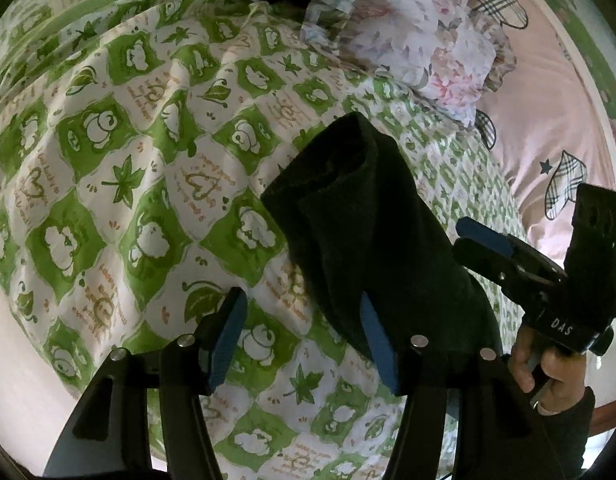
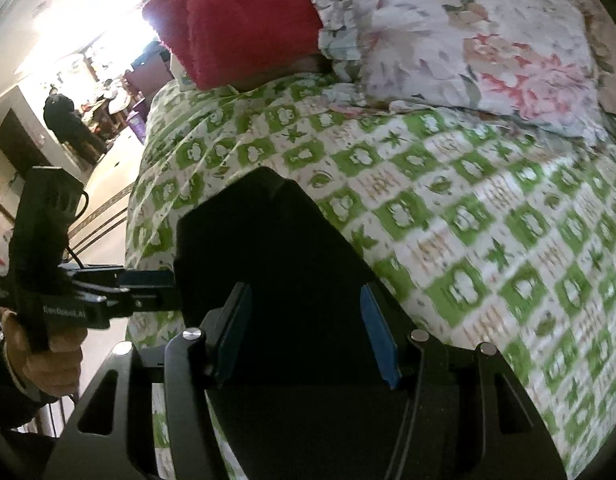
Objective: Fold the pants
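Observation:
The black pants (image 1: 359,216) lie as a narrow folded bundle on the green-and-white patterned quilt (image 1: 128,168). My left gripper (image 1: 304,336) is open and empty, its right finger against the bundle's left edge. My right gripper (image 1: 479,240) shows at the right of the left wrist view, at the bundle's right edge. In the right wrist view the pants (image 2: 276,240) fill the middle and my right gripper (image 2: 304,328) stands open over them. The left gripper (image 2: 148,284) comes in from the left there, its fingers touching the pants' edge.
A floral pillow (image 2: 467,40) and a red towel (image 2: 248,20) lie at the head of the bed. A pink sheet (image 1: 547,100) with plaid hearts lies to the right. The bed's left edge drops to a room with furniture (image 2: 68,120).

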Demonstrator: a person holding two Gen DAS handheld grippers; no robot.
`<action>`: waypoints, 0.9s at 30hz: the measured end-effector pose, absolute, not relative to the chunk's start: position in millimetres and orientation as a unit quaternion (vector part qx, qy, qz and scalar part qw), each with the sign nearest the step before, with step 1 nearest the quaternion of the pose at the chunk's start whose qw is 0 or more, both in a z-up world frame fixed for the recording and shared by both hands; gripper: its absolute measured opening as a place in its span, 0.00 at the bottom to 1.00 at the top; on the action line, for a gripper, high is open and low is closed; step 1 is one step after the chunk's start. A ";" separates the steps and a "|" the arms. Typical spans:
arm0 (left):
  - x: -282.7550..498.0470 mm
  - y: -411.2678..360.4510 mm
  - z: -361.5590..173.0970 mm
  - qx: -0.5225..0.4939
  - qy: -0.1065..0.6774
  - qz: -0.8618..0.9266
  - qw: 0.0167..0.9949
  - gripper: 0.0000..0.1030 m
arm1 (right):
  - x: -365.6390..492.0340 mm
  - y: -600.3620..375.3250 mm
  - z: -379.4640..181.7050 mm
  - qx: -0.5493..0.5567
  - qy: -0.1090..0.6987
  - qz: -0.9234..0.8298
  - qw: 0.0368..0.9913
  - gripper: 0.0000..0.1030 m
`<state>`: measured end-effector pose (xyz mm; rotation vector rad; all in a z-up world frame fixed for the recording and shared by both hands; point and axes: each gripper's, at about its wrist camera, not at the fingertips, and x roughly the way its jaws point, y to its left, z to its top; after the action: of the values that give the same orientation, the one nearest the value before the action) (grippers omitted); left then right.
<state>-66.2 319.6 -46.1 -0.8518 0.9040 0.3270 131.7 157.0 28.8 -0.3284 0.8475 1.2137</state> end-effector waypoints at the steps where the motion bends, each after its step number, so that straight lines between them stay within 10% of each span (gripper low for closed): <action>1: -65.7 320.9 -47.1 -0.399 0.421 0.154 0.800 0.58 | 133.3 161.0 28.7 -0.148 0.386 0.553 0.723 0.56; 27: -24.6 327.1 -60.4 -0.360 0.436 0.186 0.803 0.55 | 173.0 239.5 -0.7 -0.137 0.448 0.584 0.663 0.50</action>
<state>-24.6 327.1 -60.4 -0.7711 0.9351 0.3986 173.0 239.5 -0.7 -0.3099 1.0124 1.3205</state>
